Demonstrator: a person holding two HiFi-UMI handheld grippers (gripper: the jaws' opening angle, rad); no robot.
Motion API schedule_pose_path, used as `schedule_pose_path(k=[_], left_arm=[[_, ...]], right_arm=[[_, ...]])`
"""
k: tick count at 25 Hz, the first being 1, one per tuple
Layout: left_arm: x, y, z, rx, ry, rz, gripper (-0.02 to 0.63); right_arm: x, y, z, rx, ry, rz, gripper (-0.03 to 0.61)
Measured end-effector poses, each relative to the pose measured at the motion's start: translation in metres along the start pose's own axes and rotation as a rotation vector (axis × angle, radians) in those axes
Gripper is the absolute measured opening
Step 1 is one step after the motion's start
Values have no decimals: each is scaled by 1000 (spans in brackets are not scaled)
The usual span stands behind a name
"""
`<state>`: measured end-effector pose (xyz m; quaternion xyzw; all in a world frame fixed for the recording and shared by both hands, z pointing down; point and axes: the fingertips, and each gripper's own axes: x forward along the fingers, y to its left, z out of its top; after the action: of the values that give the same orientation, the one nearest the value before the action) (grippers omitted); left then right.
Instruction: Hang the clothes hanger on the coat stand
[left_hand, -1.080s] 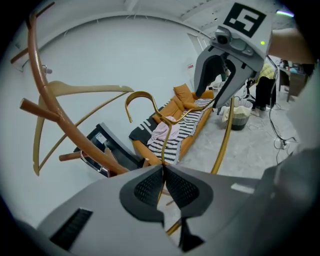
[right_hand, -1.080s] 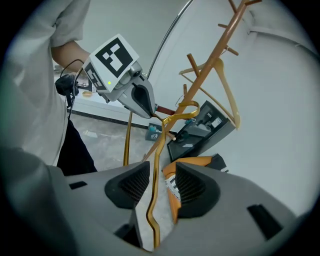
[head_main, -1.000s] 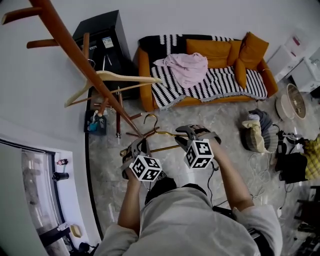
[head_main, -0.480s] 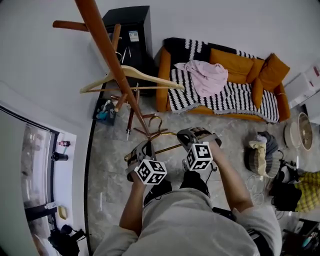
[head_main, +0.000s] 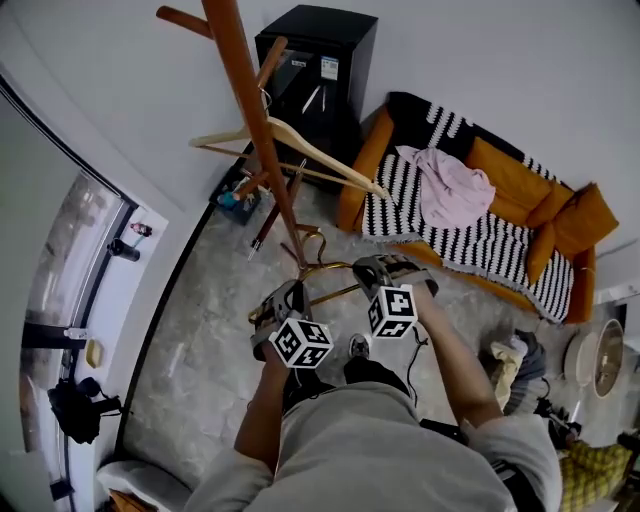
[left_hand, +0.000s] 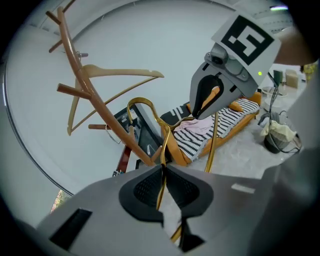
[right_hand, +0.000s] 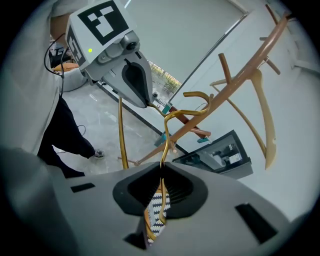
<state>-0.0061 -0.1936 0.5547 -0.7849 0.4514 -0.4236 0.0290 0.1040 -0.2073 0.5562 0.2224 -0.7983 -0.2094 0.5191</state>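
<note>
A gold wire hanger (head_main: 325, 270) is held level in front of me, its hook (head_main: 310, 238) close to the lower part of the wooden coat stand (head_main: 255, 110). My left gripper (head_main: 275, 298) is shut on the hanger's wire (left_hand: 162, 135) at one end. My right gripper (head_main: 385, 268) is shut on the wire (right_hand: 167, 120) at the other end. In the left gripper view the wire runs between the pads (left_hand: 150, 187). A pale wooden hanger (head_main: 300, 145) hangs on one of the stand's pegs.
Behind the stand is a black cabinet (head_main: 320, 70). An orange sofa (head_main: 480, 230) with a striped blanket and a pink garment (head_main: 455, 190) stands at the right. Bags and cables (head_main: 520, 355) lie on the floor at the right. A window wall (head_main: 90, 260) runs along the left.
The head view has swung: the coat stand now stands nearer the middle and closer to the hanger's hook, and the sofa has slid right. Both grippers keep the gold hanger between them.
</note>
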Motion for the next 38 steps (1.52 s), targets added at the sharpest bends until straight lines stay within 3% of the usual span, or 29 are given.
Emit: schedule_pose_path(k=[4,14,31,38], left_arm=[[2,-9,7,-41,12,60,26],[49,-15,12,-51,29,168,28],[124,-36,-16,-94,102,225,31],[143,-32,-36,-119,132,242,31]], right_arm=[[4,-5,-12,-50,-37,-9,21],[54,-22,-44,-167,-99,-56,20],[143,-17,-85,-189,-112,-26,20],[170,-15,-80,-218,-118,-17,20]])
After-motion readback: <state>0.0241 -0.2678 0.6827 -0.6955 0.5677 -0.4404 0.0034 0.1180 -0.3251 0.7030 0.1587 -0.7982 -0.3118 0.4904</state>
